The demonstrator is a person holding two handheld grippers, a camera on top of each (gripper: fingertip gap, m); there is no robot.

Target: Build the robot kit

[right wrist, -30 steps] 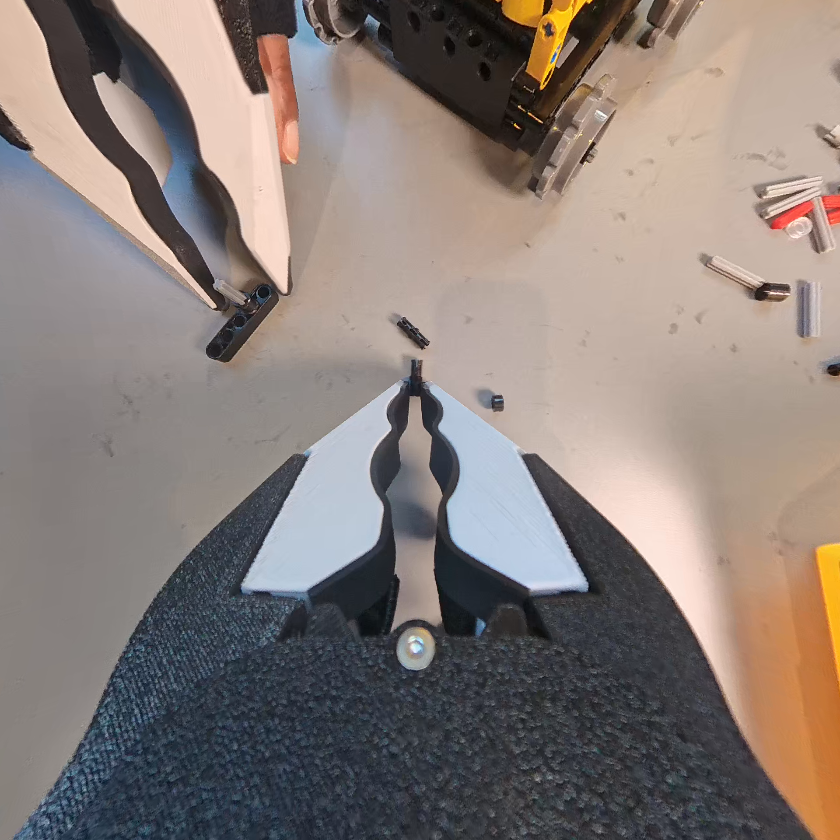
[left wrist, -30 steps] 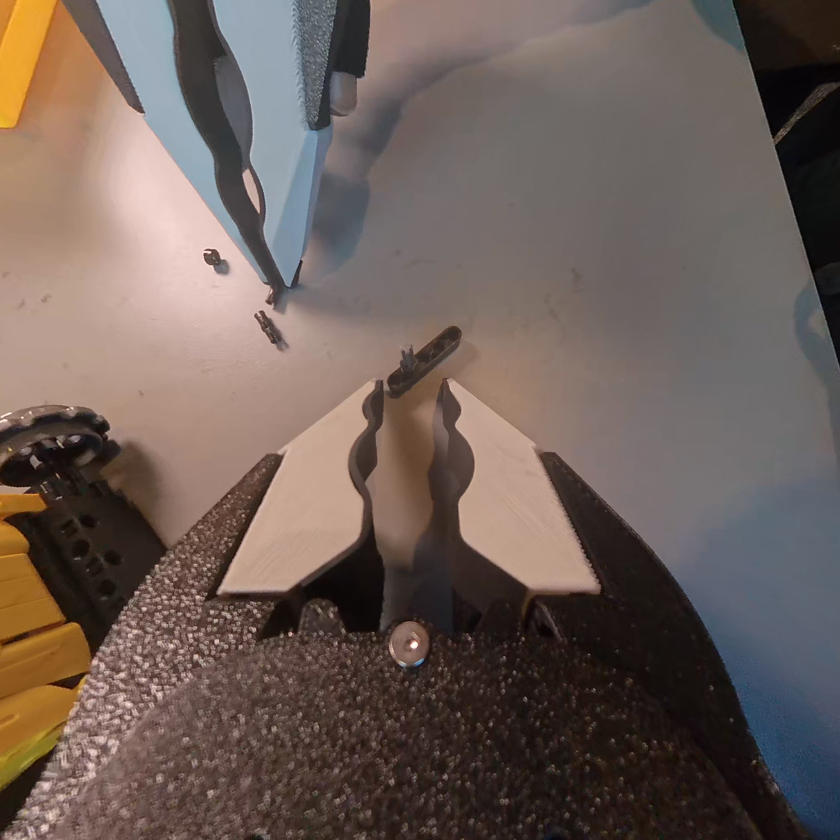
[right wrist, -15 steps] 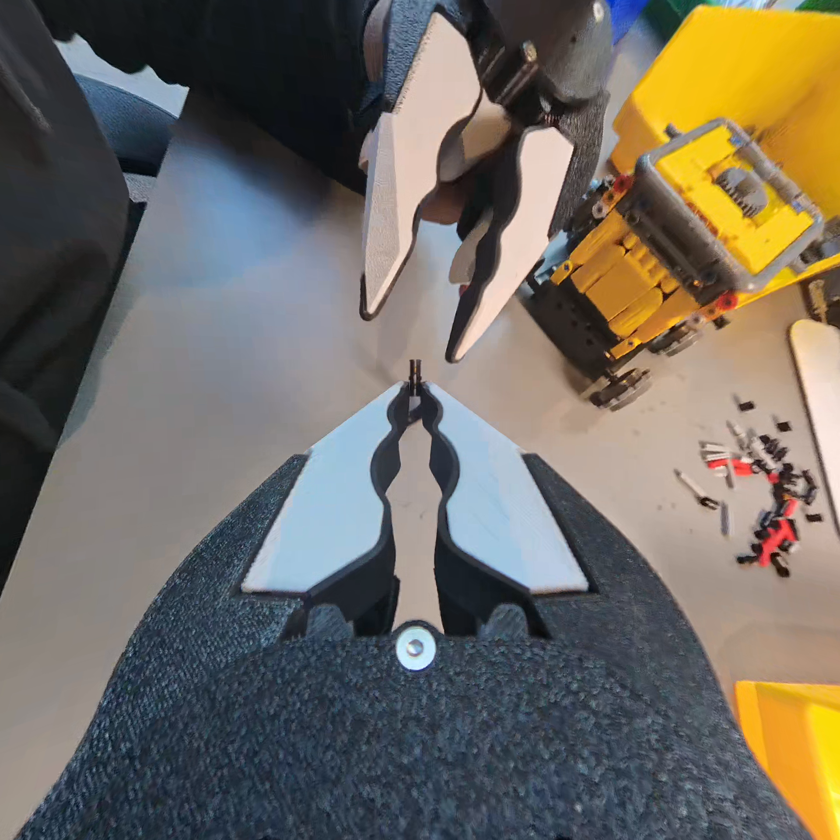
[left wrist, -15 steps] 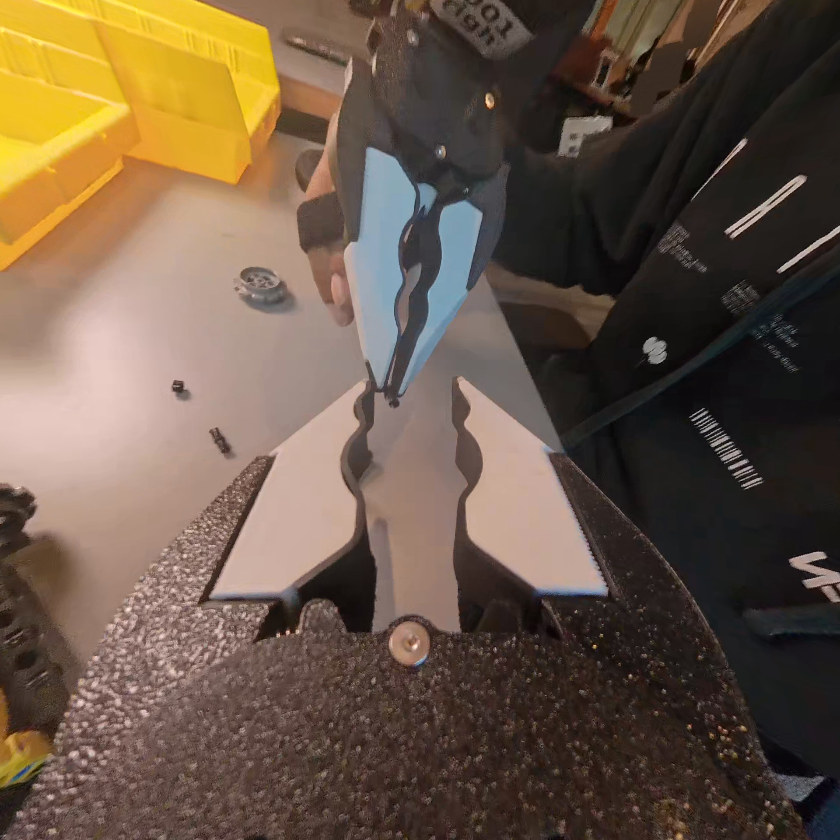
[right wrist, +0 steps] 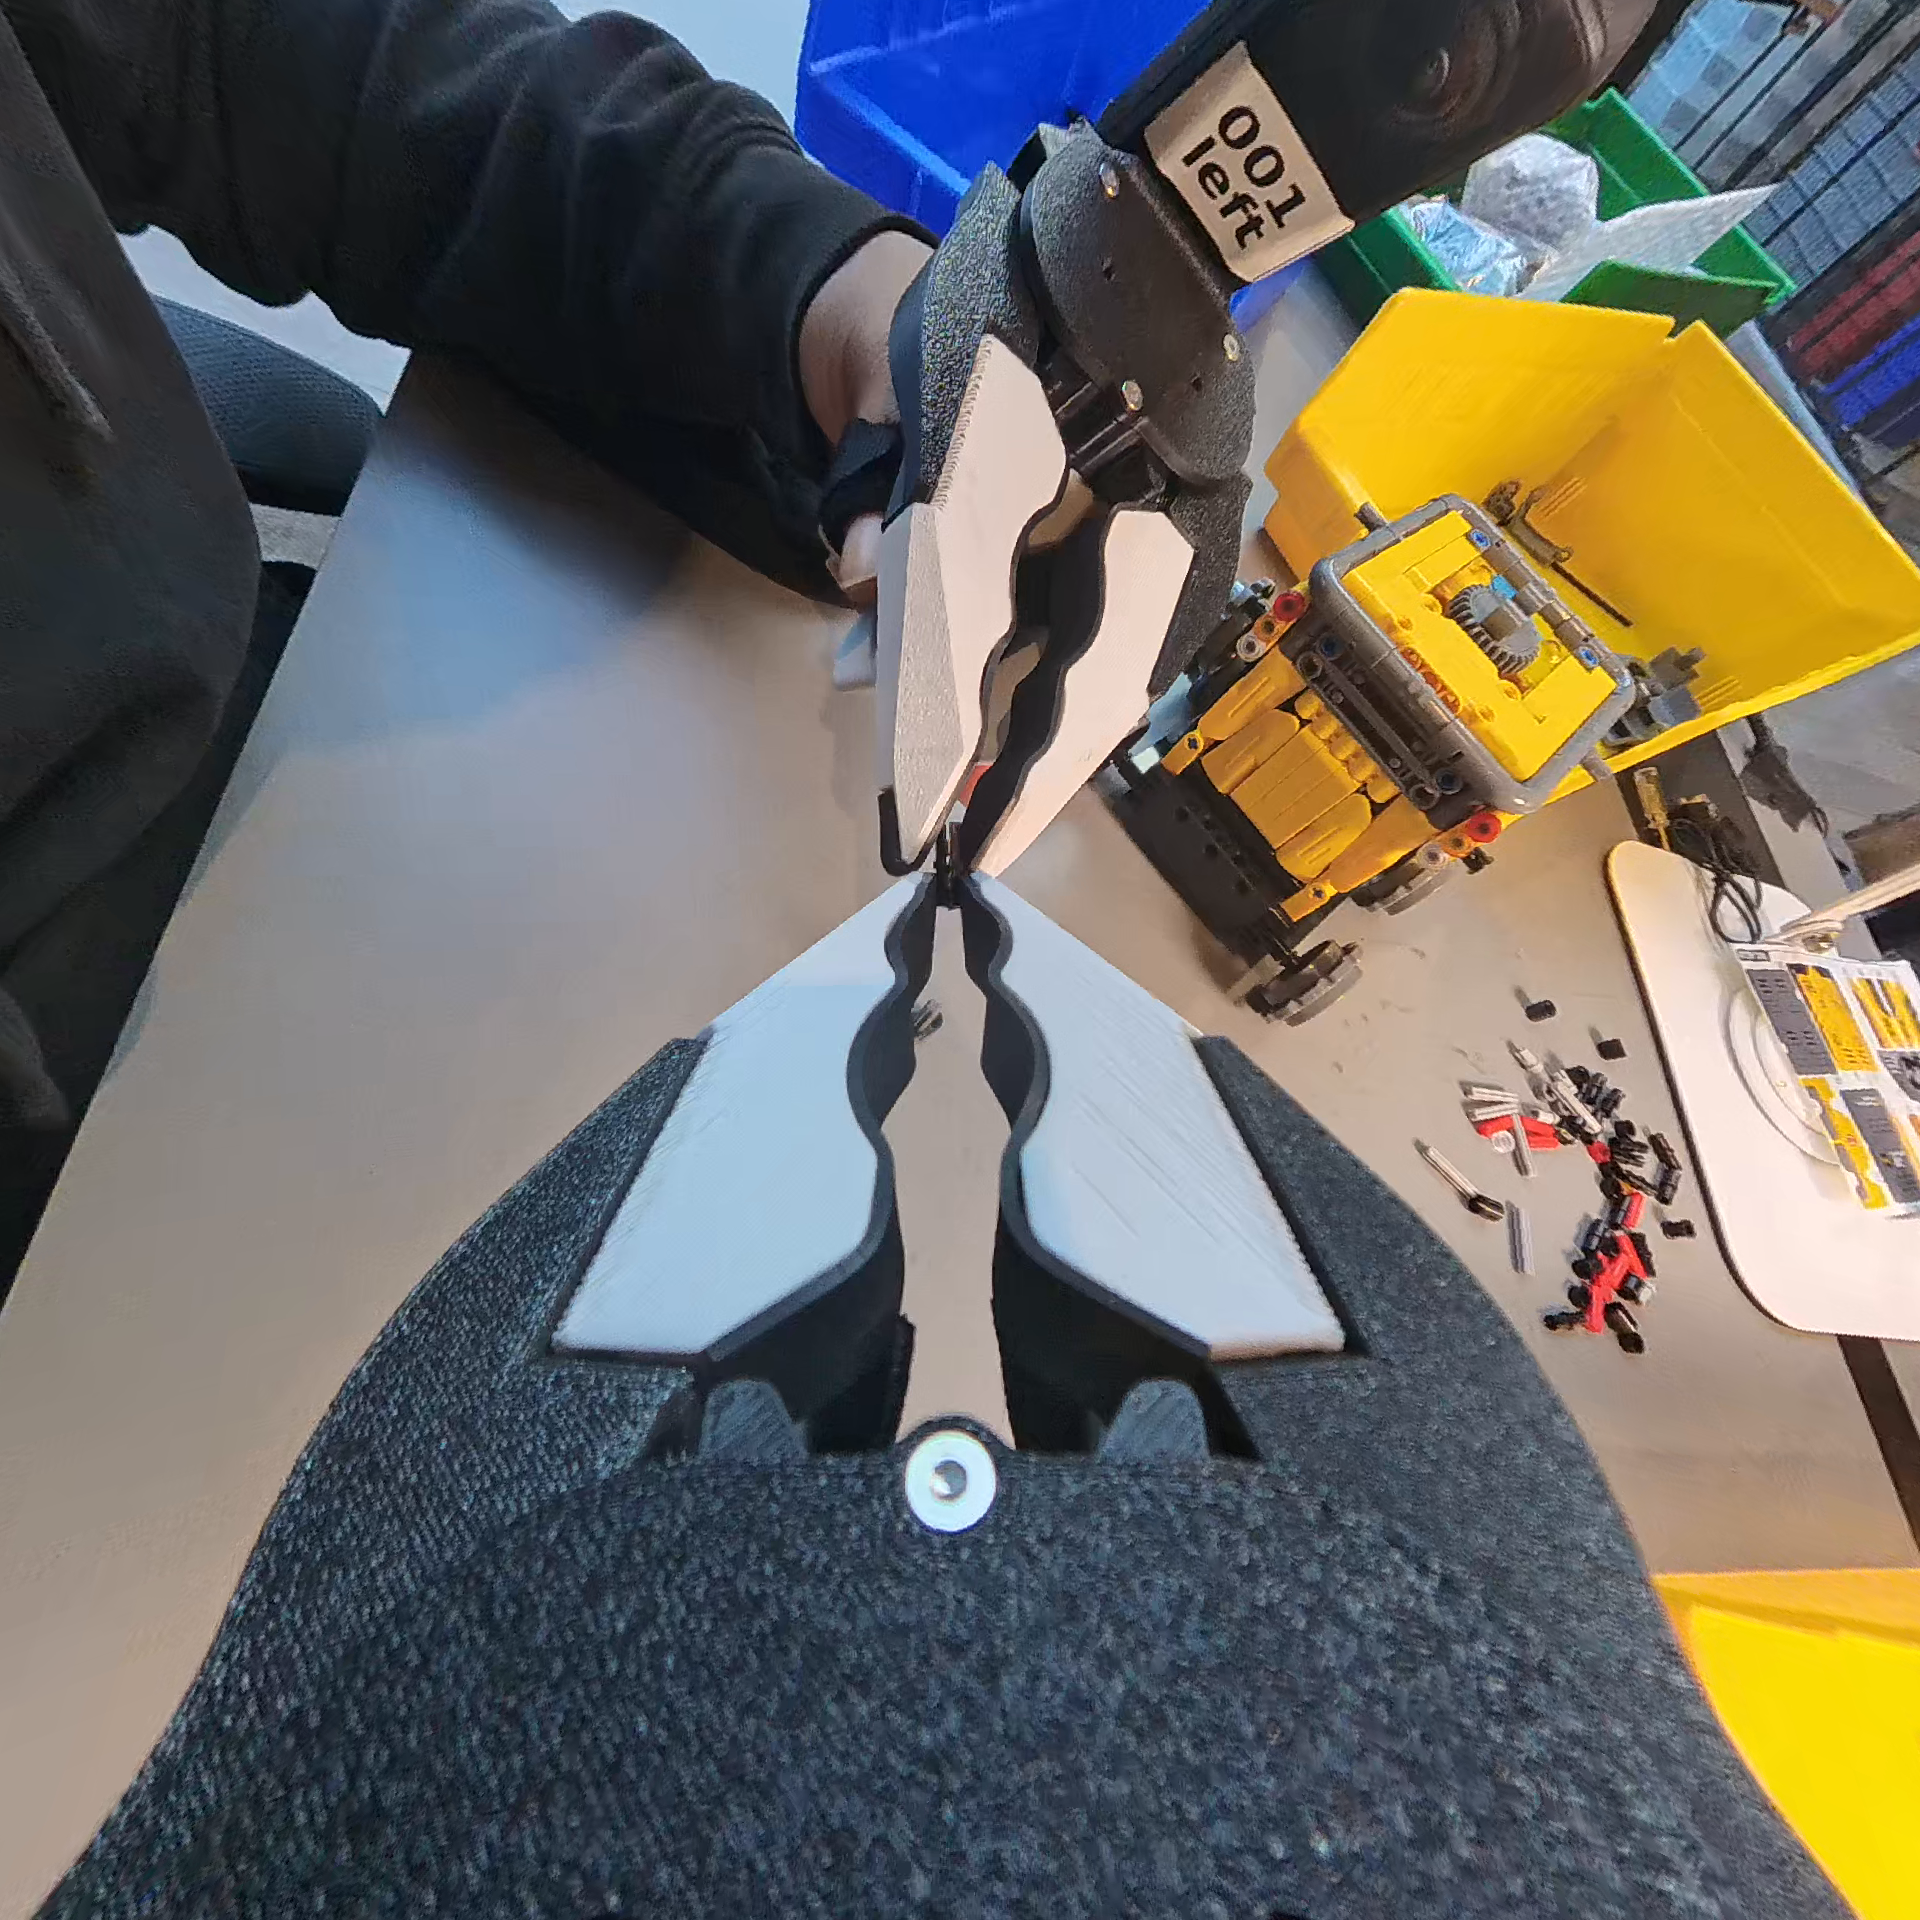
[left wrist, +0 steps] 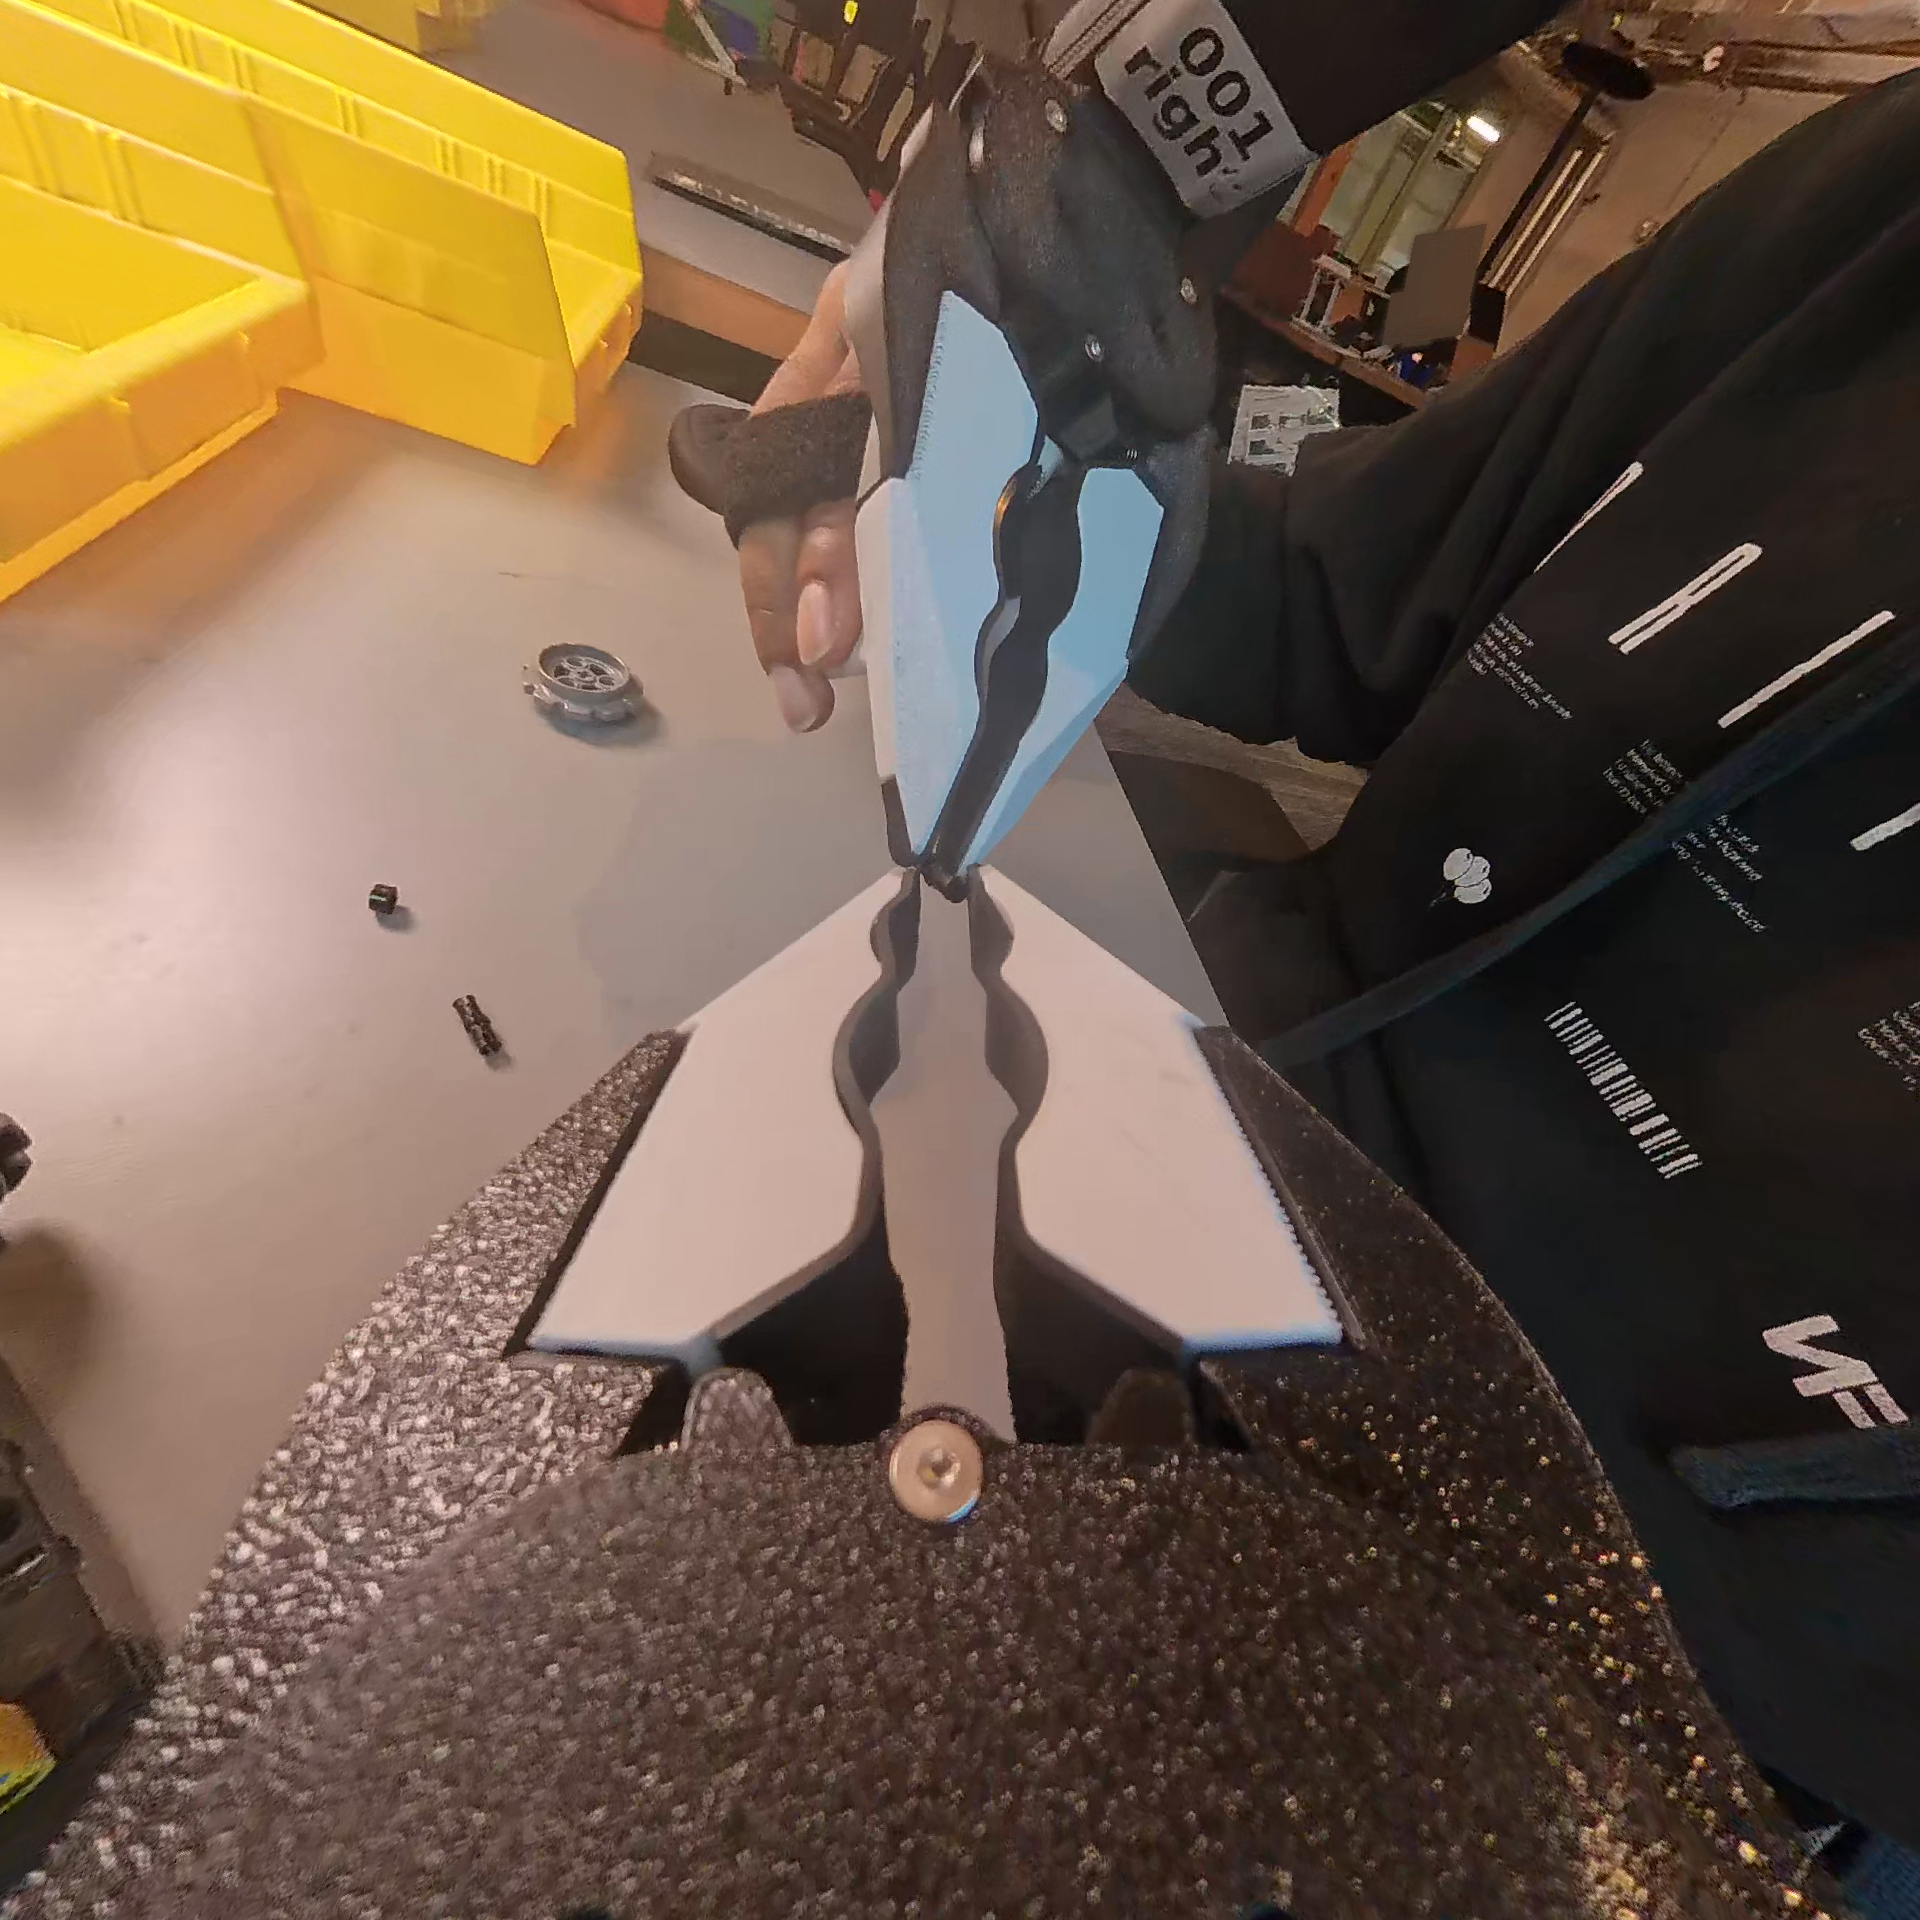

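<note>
My right gripper (right wrist: 948, 888) is shut on a small black pin (right wrist: 947, 860) that sticks out beyond its tips, held above the grey table (right wrist: 520, 831). My left gripper (left wrist: 948, 888) meets it tip to tip; its jaws are nearly closed, one on each side of the pin (left wrist: 949, 885), with a slight gap. In the left wrist view the right gripper (left wrist: 940, 871) comes down from above. In the right wrist view the left gripper (right wrist: 943, 862) does the same. A hand holds each gripper.
Yellow bins (left wrist: 312, 260), a grey toothed wheel (left wrist: 587, 681) and two small black pieces (left wrist: 478, 1023) lie to the left. A yellow and black brick vehicle (right wrist: 1382, 727), a yellow bin (right wrist: 1662, 468), a pile of small pins (right wrist: 1590, 1174) and a white board (right wrist: 1714, 1247) are to the right. The person's dark top (left wrist: 1558, 935) borders the table edge. Less than 4 cm separates the two grippers' tips.
Both grippers rose off the table and tilted to face each other. The right kept its pin. The left left the black beam, opened wide, then narrowed around the pin.
</note>
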